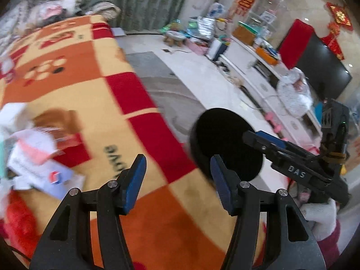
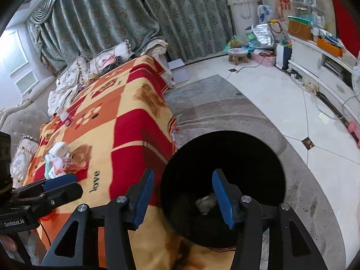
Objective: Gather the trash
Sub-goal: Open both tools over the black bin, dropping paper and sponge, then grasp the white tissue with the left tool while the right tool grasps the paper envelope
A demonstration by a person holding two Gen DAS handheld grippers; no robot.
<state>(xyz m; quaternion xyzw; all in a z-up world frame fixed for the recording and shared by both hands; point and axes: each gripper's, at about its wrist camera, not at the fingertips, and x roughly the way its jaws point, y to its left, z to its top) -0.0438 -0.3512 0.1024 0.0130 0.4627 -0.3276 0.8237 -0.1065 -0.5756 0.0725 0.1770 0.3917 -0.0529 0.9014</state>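
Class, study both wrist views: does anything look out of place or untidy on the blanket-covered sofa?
Yes. A loose heap of wrappers and small cartons lies scattered on the checked blanket, not in the black bin beside it. One crumpled scrap already lies inside the bin. A small bottle lies further back on the blanket.

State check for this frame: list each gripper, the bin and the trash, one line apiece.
Left gripper: open, empty, over the blanket.
Right gripper: open, empty, above the bin mouth.
Black bin: upright beside the couch, one crumpled scrap inside.
Trash pile: loose wrappers and paper on the blanket, uncollected.
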